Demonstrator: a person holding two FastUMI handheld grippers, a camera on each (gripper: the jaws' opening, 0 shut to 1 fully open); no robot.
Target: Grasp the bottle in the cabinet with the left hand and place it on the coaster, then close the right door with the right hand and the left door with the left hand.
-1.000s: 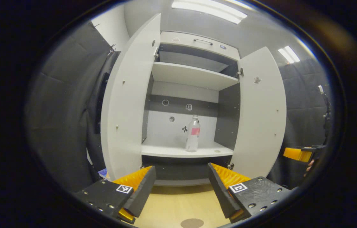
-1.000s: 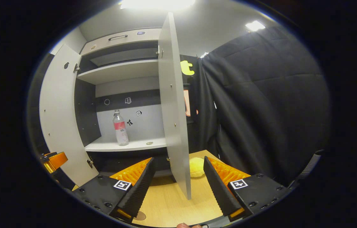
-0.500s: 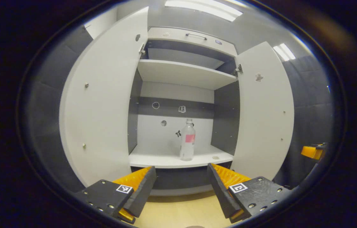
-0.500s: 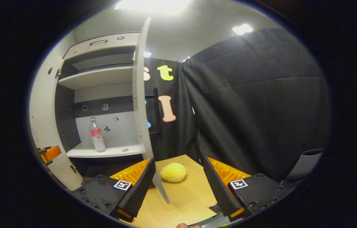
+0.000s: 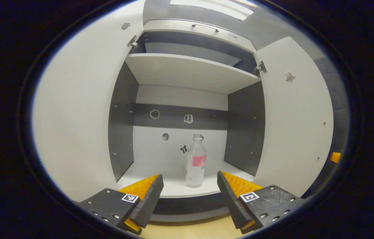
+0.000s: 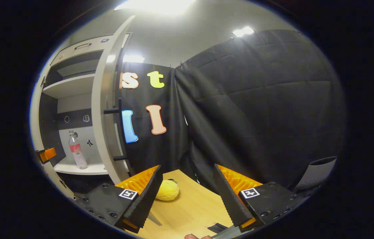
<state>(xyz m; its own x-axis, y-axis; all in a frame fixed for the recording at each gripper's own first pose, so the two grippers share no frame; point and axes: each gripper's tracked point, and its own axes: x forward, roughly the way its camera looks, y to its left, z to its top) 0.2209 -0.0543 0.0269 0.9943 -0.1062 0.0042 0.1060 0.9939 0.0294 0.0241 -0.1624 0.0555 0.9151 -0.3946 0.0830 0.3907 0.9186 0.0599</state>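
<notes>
A clear plastic bottle (image 5: 195, 164) with a pink label stands upright on the lower shelf (image 5: 177, 187) of the white cabinet, whose two doors are both open. My left gripper (image 5: 189, 176) is open just in front of the shelf edge. The bottle stands farther in, on the line between the fingers. The left door (image 5: 74, 116) and the right door (image 5: 293, 126) flank this gripper. My right gripper (image 6: 185, 171) is open over the wooden table (image 6: 193, 205), beside the outer face of the right door (image 6: 105, 116). The bottle (image 6: 75, 152) shows small at the left there.
A yellow soft ball (image 6: 168, 190) lies on the table near the right gripper's left finger. The right door carries a black bar handle (image 6: 111, 111). The upper shelf (image 5: 190, 71) is bare. A dark ribbed object (image 6: 316, 169) sits at the far right.
My left gripper has moved forward to the cabinet, so the bottle looks larger and nearer. My right gripper has swung right, round to the outer side of the right door.
</notes>
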